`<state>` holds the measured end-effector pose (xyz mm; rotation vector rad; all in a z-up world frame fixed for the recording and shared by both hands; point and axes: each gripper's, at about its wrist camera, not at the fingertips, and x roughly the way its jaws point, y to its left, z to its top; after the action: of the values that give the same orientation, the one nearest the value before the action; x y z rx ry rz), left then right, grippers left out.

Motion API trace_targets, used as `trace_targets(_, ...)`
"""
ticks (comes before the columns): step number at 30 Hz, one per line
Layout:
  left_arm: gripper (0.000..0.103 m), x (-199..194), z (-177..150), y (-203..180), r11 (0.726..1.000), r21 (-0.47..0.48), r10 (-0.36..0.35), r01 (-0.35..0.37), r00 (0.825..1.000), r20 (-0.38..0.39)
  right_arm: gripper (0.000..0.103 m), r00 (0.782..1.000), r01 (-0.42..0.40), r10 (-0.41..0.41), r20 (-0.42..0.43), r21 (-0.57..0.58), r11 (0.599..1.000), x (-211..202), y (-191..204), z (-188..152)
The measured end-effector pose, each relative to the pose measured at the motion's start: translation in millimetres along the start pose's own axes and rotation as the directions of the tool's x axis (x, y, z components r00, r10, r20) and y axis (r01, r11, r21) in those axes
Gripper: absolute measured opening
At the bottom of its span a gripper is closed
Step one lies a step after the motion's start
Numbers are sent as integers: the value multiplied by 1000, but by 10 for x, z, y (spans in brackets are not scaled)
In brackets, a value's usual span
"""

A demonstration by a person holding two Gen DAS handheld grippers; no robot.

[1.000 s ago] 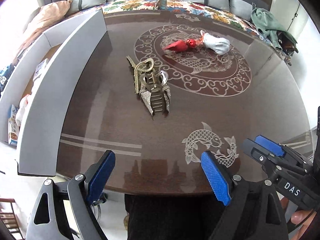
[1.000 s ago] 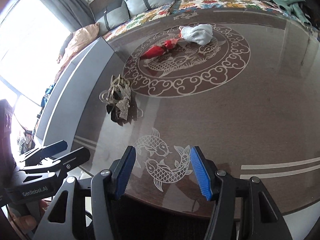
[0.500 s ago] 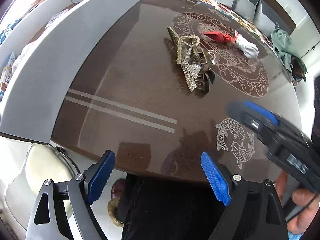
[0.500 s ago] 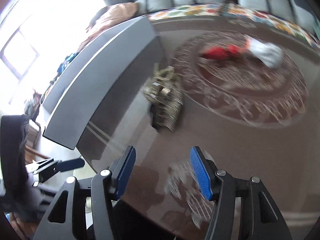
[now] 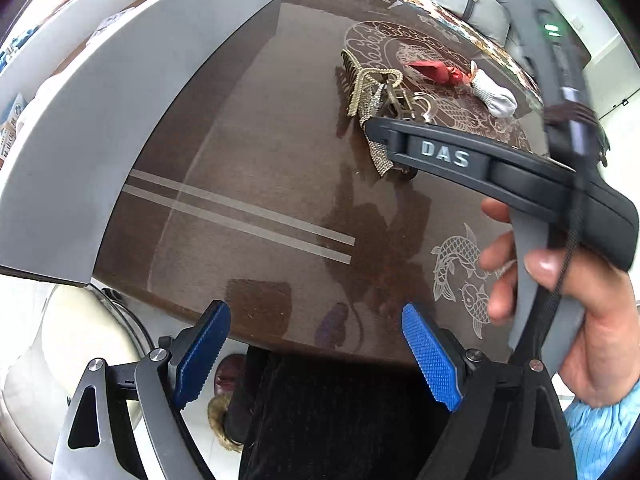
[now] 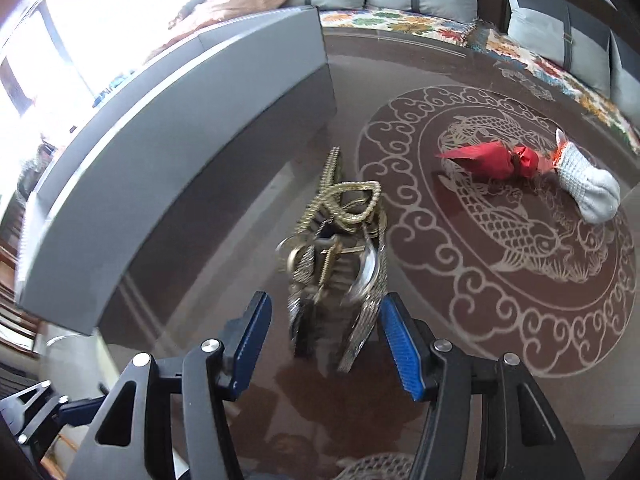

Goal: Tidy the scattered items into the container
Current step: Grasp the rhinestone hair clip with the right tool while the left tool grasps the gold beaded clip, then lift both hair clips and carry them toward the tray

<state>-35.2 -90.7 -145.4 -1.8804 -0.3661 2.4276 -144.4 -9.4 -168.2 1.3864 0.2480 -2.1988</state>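
Right gripper (image 6: 326,342) is the nearer one by far. The gold pile (image 6: 338,268) sits dead ahead of it, its near end already between the spread fingers (image 6: 248,338), no contact visible on either pad. In the left wrist view the right gripper's black body overlaps that same near end, which confirms it.

Pile's long axis runs roughly along the gripper's forward line, near end at the pads, far end a thin gold strip pointing away toward the bin (image 6: 172,148). So a close here would squeeze across the short width, not the length.

Left gripper (image 5: 316,354) hangs back at the table (image 5: 248,152) edge, fingers wide apart, nothing between them, pile well away.

Pile looks like a tangle: rhinestone mesh strips, a gold rope-chain loop on top, a metal claw clip, a clear ring or two. Loose and linked only by tangling, so my guess is parts may trail or drop on a lift. Slightly motion-blurred, so exact pieces are hard to tell.

Also on the table, well beyond the pile on the fish medallion: red pouch (image 6: 494,162) and white sock (image 6: 586,188), touching end to end.

Bin is grey, open-topped, along the table's left side, just beside the pile's far end. Some items show inside it in the left view; can't identify them.
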Motion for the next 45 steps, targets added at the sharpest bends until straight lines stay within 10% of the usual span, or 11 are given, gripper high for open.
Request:
trace_targets(15, 88, 102, 115, -43, 997, 75, 11, -8, 999, -41, 49, 998, 59, -58, -35, 33, 998, -200, -482, -382)
trace_targets(28, 88, 572, 1564, -575, 982, 173, 92, -79, 993, -69, 49, 1000, 11, -8, -15, 215, 977, -654, -1131, -1023)
trace_targets(45, 88, 930, 2062, -599, 993, 83, 97, -87, 988, -119, 49, 999, -36, 35, 7, 227, 973, -602, -1129, -1060)
